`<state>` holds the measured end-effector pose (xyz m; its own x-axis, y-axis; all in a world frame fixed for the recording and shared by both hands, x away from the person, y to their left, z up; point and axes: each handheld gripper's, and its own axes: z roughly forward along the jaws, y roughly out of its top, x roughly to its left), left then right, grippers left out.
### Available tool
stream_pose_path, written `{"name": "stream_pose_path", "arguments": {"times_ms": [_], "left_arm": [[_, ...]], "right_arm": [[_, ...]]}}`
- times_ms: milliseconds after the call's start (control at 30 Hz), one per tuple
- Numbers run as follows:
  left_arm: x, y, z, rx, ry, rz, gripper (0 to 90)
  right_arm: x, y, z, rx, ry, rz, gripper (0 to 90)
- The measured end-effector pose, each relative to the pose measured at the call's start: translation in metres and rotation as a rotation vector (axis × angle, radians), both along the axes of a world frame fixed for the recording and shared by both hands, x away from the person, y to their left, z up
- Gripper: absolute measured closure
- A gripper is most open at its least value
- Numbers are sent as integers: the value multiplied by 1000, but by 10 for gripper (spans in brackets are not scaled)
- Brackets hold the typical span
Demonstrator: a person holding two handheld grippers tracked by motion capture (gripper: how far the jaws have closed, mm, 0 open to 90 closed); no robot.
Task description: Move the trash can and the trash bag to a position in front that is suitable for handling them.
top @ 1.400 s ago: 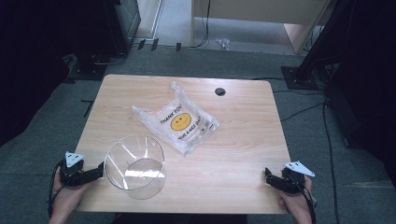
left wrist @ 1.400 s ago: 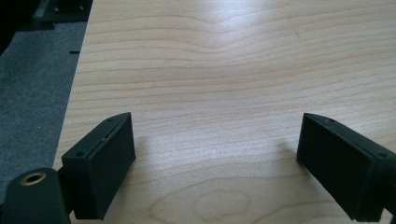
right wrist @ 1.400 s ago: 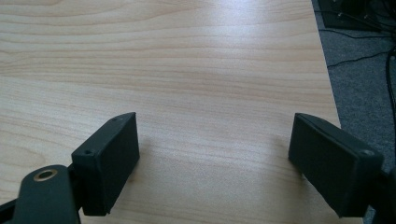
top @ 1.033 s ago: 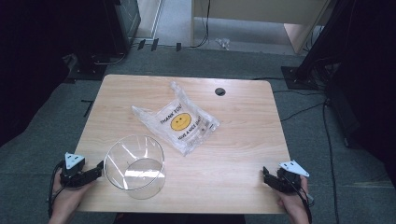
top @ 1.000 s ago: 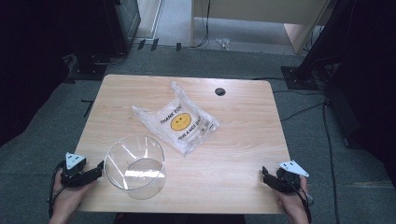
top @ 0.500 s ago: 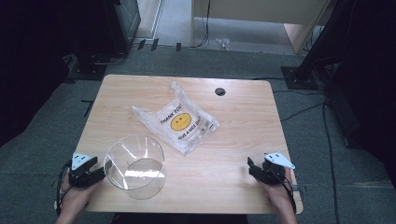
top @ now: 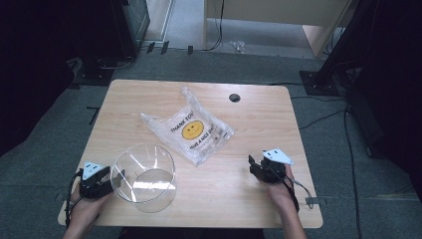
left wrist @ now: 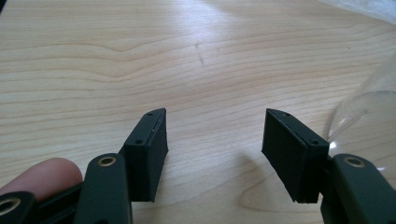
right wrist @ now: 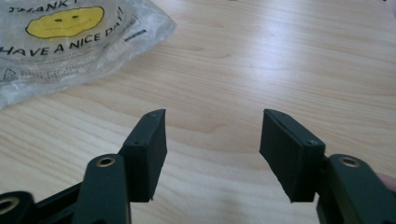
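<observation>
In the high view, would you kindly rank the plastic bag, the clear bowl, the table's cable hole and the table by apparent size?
1. table
2. plastic bag
3. clear bowl, close to the bag in spread, so their order is unsure
4. cable hole

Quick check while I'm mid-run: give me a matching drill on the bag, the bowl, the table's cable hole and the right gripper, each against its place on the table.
Things:
1. plastic bag
2. clear bowl
3. cable hole
4. right gripper

Places:
A. near the far edge of the table
B. near-left, beside the left gripper
C. middle of the table
D. near-right, jaws apart over bare wood

Pairs: 1-C, 2-B, 3-A, 4-D
</observation>
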<state>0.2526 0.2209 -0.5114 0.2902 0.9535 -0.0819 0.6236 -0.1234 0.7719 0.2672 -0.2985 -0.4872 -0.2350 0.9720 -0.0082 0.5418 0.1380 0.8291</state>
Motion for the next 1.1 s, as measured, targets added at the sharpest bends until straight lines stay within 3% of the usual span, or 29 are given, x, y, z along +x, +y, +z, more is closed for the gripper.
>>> {"name": "stream_pose_path", "arguments": {"times_ms": [200, 500, 667, 700, 867, 900, 933, 1000, 1033, 1067, 1100], "left_arm": [[-1, -7, 0, 4, -1, -25, 397], [-2, -8, -2, 4, 8, -30, 402], [-2, -8, -3, 3, 13, -34, 402], [-2, -8, -3, 3, 12, -36, 402], [-3, -8, -4, -1, 10, -43, 401], [-3, -8, -4, -1, 10, -44, 401], [-3, -8, -4, 0, 10, -45, 401], [-3, -7, -4, -2, 9, -48, 400], [-3, -7, -4, -2, 9, -48, 400], [-3, -7, -4, -3, 9, -50, 400], [-3, -7, -4, -4, 9, -49, 401]], "right_arm": [[21, 30, -1, 24, -7, 45, 466], [50, 63, 1, 8, -17, 86, 481], [75, 71, 4, -2, -25, 46, 479], [87, 72, 4, -3, -17, 31, 445], [105, 76, 2, 20, 24, 18, 324], [113, 80, -3, 3, 61, 15, 334], [113, 80, -3, 3, 61, 15, 334], [118, 84, -10, -31, 79, 1, 482], [118, 84, -10, -31, 79, 1, 482], [119, 85, -12, -37, 83, 2, 542], [120, 87, -16, -45, 96, 12, 665]]}}
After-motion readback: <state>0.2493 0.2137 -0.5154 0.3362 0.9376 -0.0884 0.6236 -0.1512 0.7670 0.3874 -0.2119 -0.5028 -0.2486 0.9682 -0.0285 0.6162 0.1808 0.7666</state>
